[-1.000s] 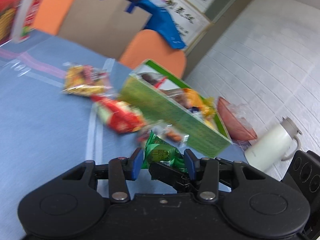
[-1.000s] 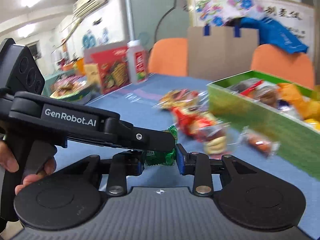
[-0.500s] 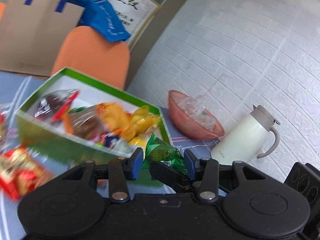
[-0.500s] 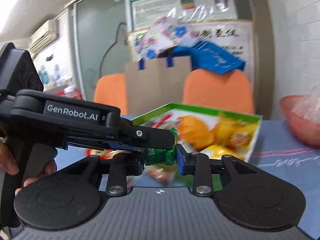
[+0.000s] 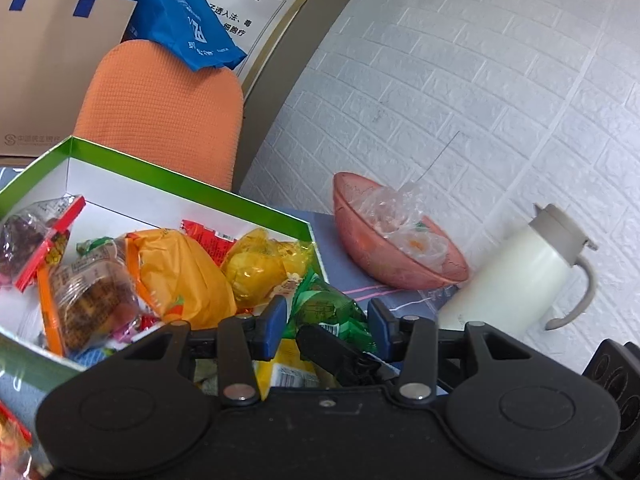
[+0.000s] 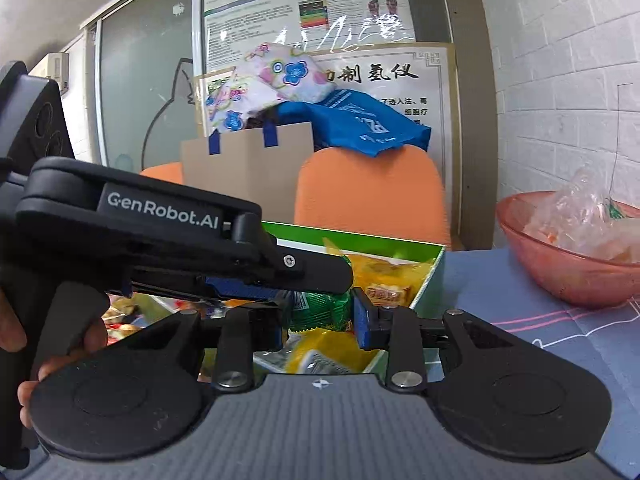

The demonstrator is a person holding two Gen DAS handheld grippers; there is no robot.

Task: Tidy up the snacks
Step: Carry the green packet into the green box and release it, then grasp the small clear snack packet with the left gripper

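Both grippers pinch one green snack packet (image 5: 326, 312) from two sides and hold it above the near right corner of the green box (image 5: 192, 178). My left gripper (image 5: 326, 322) is shut on it. My right gripper (image 6: 320, 316) is shut on the same packet (image 6: 320, 312); its black finger (image 5: 332, 352) crosses under the packet in the left wrist view. The left gripper's body (image 6: 160, 232) fills the left of the right wrist view. The box holds several wrapped snacks, among them an orange pack (image 5: 180, 272) and a yellow pack (image 5: 260, 268).
A pink bowl (image 5: 396, 272) with clear wrappers stands right of the box, and a white jug (image 5: 524, 276) beyond it by the brick wall. An orange chair (image 5: 160, 108) with a blue bag is behind the box. A red snack (image 5: 12, 440) lies at the lower left.
Both grippers swung right with the green packet, from over the loose snacks on the table to above the box's right corner. The grip on the packet stayed the same.
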